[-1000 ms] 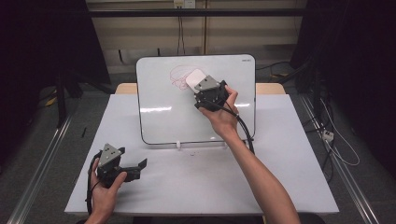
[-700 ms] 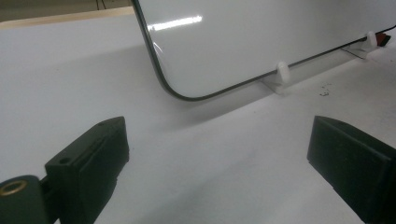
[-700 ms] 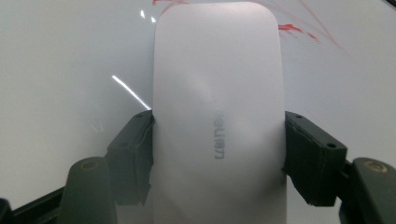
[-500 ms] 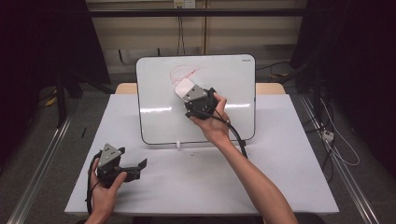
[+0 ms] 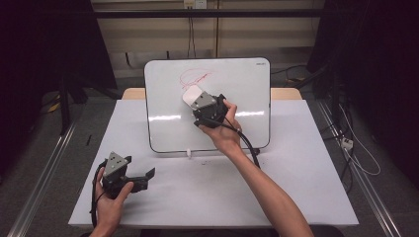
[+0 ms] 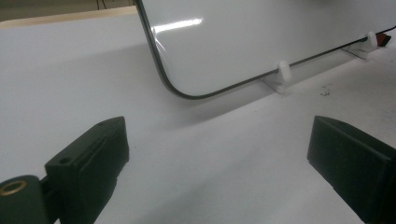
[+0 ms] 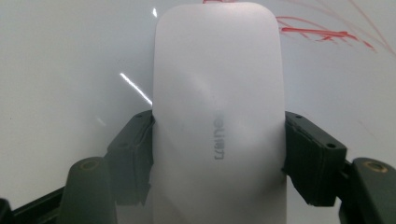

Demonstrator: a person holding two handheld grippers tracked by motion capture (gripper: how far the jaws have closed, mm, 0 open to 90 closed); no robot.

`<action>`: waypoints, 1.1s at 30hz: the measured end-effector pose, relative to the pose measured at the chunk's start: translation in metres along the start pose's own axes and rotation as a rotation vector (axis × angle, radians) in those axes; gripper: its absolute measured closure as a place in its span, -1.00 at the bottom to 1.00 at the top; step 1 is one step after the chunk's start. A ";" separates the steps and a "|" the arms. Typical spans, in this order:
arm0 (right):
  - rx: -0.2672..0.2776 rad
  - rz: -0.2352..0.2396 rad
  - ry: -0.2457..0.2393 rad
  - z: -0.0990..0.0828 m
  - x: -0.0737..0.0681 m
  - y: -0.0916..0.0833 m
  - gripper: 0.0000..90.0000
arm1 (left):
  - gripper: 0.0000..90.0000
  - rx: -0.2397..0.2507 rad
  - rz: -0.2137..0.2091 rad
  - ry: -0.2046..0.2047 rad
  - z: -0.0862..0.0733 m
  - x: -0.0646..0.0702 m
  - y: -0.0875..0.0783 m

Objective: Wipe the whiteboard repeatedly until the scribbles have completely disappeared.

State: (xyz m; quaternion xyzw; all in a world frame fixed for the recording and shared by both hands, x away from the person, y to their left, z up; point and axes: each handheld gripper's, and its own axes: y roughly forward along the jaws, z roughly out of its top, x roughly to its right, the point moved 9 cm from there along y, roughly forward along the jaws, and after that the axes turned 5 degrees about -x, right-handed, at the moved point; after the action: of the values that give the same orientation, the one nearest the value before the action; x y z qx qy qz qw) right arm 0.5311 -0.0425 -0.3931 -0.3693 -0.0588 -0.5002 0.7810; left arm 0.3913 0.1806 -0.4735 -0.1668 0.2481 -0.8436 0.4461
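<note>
The right gripper, its jaws clamped on the sides of the smooth white rounded-rectangle eraser, holds it at mid-frame in the high view, just below the red marker scribble on the upright glossy whiteboard. To wipe well, I judge the eraser should lie flat against the board and sweep up across every stroke. At lower left, the left gripper rests on the white surface, jaws wide apart and empty.

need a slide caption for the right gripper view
Right gripper clamps a white eraser flat against the whiteboard, just below red marker scribbles.
</note>
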 end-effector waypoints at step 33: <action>0.013 -0.050 0.066 0.020 0.035 0.001 -0.30 | -0.88 -0.001 0.000 -0.003 -0.001 -0.001 0.000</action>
State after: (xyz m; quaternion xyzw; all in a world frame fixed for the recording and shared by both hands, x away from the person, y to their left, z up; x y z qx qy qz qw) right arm 0.5550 -0.0551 -0.3632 -0.3459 -0.0456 -0.5309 0.7723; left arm 0.3912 0.1821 -0.4742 -0.1682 0.2480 -0.8433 0.4462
